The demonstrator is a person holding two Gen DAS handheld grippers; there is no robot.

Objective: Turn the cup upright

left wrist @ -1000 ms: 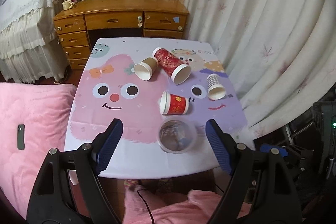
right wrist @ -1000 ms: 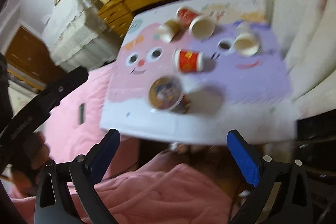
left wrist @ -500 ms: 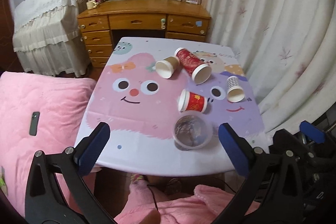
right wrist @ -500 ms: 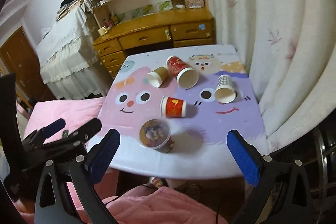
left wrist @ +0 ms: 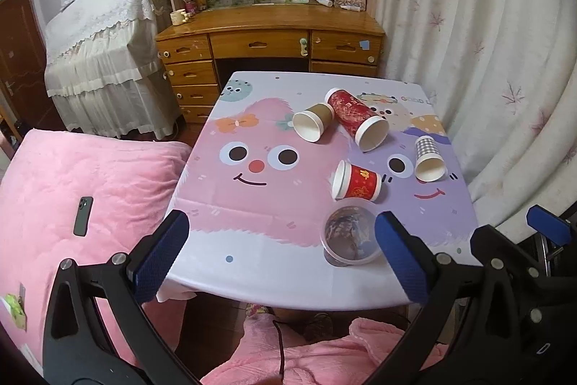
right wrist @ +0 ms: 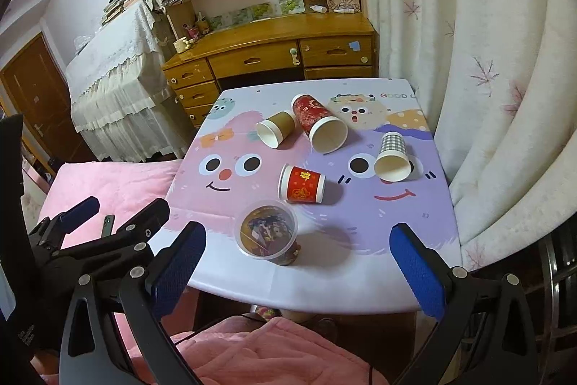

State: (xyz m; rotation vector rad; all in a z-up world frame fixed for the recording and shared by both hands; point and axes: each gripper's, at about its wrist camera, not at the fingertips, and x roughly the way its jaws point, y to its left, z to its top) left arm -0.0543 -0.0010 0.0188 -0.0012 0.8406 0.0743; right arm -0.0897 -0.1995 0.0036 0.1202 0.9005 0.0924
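Several paper cups lie on their sides on the cartoon tablecloth [left wrist: 252, 204]: a small red cup [left wrist: 355, 181] [right wrist: 302, 184], a tall red cup [left wrist: 357, 119] [right wrist: 319, 123], a brown cup [left wrist: 313, 123] [right wrist: 274, 130] and a checked cup [left wrist: 428, 158] [right wrist: 393, 152]. A clear plastic cup [left wrist: 350, 237] [right wrist: 267, 232] stands upright near the front edge. My left gripper [left wrist: 281, 257] is open and empty over the front edge. My right gripper [right wrist: 299, 267] is open and empty, also short of the cups. The left gripper also shows in the right wrist view [right wrist: 115, 217].
A pink blanket [left wrist: 90, 190] with a phone [left wrist: 83, 216] lies left of the table. A wooden desk [left wrist: 270, 42] stands behind it and white curtains [left wrist: 487, 60] hang on the right. Pink fabric [right wrist: 270, 349] is below the front edge.
Both grippers have pulled back and up from the table, so the cups look farther away. The right view has levelled out and lost its blur. No cup has moved.
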